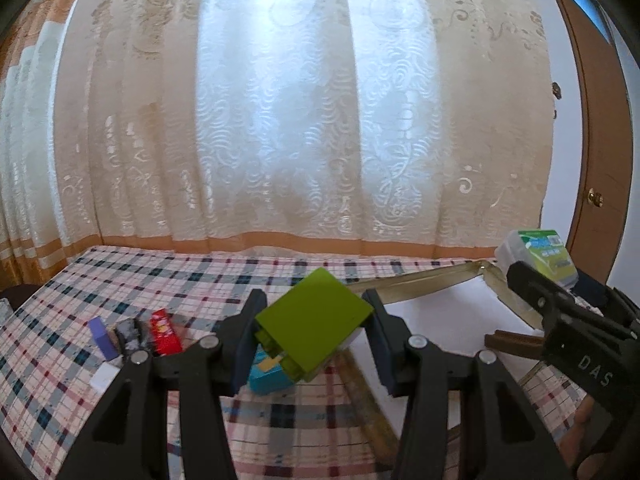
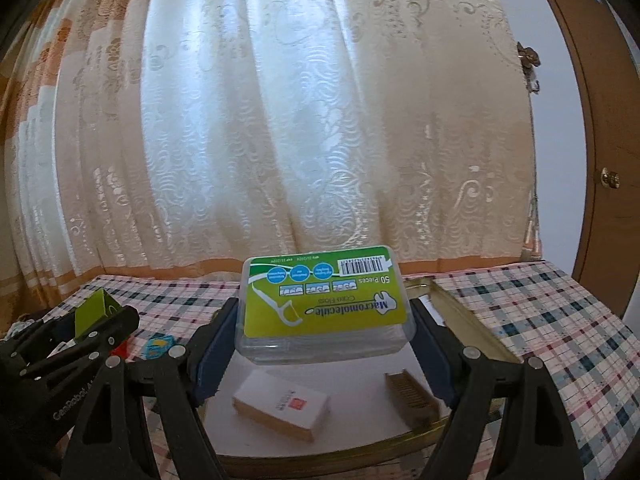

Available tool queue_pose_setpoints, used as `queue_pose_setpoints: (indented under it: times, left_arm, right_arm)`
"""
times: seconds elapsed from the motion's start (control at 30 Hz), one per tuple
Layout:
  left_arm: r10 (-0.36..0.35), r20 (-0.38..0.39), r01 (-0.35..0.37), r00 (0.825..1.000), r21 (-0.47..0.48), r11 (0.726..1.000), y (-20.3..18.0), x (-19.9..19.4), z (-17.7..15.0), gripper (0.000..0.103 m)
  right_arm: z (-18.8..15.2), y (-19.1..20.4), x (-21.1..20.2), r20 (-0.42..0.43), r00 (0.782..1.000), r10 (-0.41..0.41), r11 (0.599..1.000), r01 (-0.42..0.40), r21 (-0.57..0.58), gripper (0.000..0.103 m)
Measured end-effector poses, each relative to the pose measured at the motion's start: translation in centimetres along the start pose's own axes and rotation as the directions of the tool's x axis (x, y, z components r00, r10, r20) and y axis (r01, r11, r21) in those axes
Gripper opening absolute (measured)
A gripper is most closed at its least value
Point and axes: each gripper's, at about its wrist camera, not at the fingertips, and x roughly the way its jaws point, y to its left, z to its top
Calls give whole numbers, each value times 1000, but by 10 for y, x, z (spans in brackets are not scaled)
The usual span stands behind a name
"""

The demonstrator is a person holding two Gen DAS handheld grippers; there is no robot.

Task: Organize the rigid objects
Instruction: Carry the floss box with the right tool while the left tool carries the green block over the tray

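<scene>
Both loads are up off the counter (image 2: 560, 320) for the tray (image 2: 472, 320): left gripper (image 1: 316, 340) clamped on the green block (image 1: 316, 320), right gripper (image 2: 324, 344) clamped on the floss box (image 2: 324, 300) above it.

A lived-in room of a home — a long cream curtain (image 1: 280, 112) with woven floral scrolls and orange bands hangs full width, daylight glowing through it. Beside it stands a brown wooden door (image 2: 600, 128) with a round brass knob (image 2: 610, 178). The worktop wears a plaid tablecloth (image 1: 52, 344) in pink, grey and dark teal — domestic furnishings throughout.
</scene>
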Motion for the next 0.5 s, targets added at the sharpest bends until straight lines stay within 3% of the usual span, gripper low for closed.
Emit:
queue_pose_setpoints:
  times: [0.5]
  left_arm:
    - [-54, -6, 54, 999, 6, 999, -32, 14, 7, 49]
  right_arm:
    - [12, -55, 6, 22, 993, -117, 993, 116, 38, 83]
